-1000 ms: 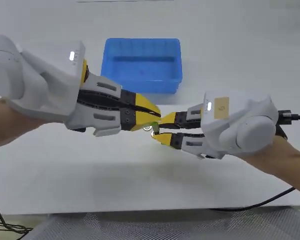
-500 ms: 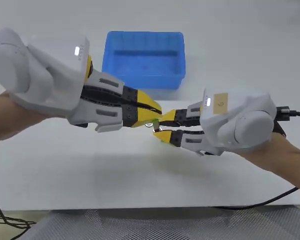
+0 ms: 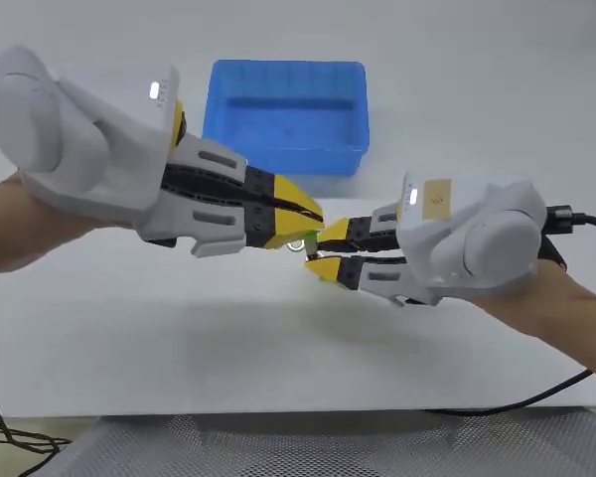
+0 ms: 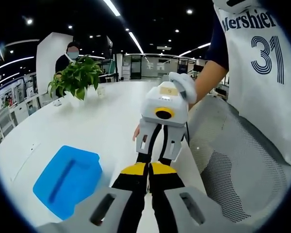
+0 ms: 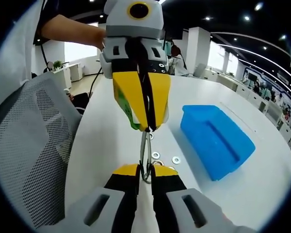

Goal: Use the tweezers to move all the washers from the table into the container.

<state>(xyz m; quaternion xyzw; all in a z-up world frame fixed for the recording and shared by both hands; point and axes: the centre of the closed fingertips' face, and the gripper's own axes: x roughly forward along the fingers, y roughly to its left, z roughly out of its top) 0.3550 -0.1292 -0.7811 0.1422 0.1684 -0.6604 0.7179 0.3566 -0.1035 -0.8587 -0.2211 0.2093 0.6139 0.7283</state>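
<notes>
One pair of tweezers (image 5: 146, 136) spans both claws: the left gripper (image 3: 314, 221) and right gripper (image 3: 314, 254) each clamp an end. Three washers (image 5: 155, 155) lie mid-counter (image 3: 278, 338), near the one container (image 3: 283, 109).

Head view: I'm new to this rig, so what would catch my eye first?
Two white grippers with yellow-tipped jaws meet tip to tip at the centre, the left gripper from the left, the right gripper from the right. The right gripper view shows thin tweezers bridging them above washers on the table. Behind sits a bright blue container.
</notes>
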